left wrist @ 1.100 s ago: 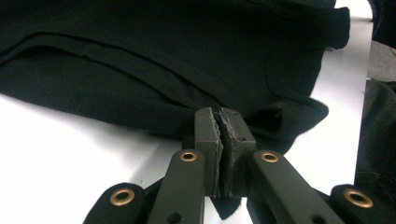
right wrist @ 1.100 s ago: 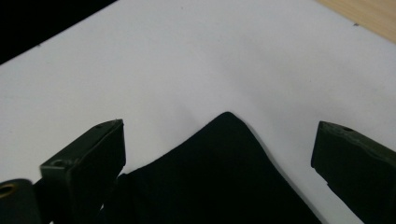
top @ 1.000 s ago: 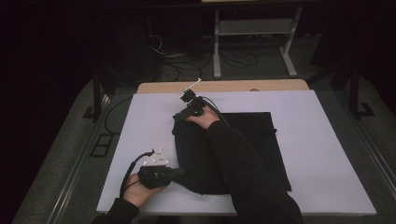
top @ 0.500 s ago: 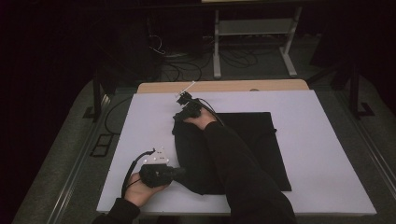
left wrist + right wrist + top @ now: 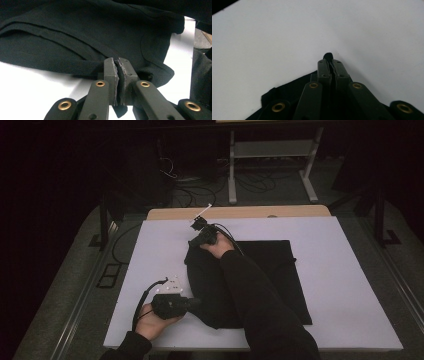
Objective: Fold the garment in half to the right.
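A black garment (image 5: pixel 272 270) lies spread on the white table (image 5: pixel 350 270), bunched along its left side. My left gripper (image 5: pixel 196 303) at the near left is shut on a fold of that garment (image 5: pixel 87 30); its jaws (image 5: pixel 117 63) meet with cloth pinched between them. My right gripper (image 5: pixel 195 245) is at the garment's far-left corner, with the person's dark sleeve (image 5: pixel 255 295) lying across the cloth. Its jaws (image 5: pixel 332 63) have just been closing and now stand shut on the black fabric (image 5: pixel 287 93), a small tuft of which pokes out past the tips over the table (image 5: pixel 287 37).
A wooden strip (image 5: pixel 250 213) runs along the table's far edge. Beyond it, on the dark floor, stand a grey metal frame (image 5: pixel 272 160) and loose cables (image 5: pixel 195 180). White table surface lies to the right of the garment and to the left (image 5: pixel 150 250).
The right hand has shifted slightly at the garment's far-left corner. The left hand has kept still with its grip on the cloth.
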`<state>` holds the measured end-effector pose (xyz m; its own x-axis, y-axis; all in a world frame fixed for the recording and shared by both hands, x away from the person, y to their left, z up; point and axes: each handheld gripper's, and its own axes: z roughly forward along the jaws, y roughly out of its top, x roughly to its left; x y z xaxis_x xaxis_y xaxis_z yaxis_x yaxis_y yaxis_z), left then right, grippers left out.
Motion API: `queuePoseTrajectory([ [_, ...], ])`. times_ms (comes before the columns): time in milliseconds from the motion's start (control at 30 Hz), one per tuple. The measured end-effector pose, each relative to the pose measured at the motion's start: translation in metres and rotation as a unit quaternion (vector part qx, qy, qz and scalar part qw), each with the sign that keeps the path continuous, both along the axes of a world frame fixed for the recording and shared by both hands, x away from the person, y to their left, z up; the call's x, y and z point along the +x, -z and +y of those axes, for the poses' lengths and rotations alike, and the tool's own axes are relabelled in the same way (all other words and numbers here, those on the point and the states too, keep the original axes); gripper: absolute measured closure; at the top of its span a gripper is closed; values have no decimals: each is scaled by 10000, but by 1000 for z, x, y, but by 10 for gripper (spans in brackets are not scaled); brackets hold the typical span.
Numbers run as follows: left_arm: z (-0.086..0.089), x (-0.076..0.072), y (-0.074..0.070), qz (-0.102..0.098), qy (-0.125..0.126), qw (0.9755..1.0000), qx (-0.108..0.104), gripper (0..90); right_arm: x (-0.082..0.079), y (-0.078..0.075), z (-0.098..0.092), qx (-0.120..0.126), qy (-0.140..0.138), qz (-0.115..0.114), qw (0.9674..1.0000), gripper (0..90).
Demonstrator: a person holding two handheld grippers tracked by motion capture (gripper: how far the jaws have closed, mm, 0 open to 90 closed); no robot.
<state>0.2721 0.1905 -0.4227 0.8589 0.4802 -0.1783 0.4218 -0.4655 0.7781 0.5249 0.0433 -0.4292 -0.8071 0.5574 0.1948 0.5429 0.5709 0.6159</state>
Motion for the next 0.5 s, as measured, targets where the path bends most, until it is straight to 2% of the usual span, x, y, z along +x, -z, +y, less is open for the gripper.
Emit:
queuePoseTrajectory([
  [267, -4, -3, -5, -24, 5, 10000, -17, 840, -10, -28, -14, 273, -37, -94, 9996, 855],
  [500, -10, -5, -11, -73, 71, 9999, -2, 840, -21, -46, -34, 513, 11, -224, 9984, 855],
])
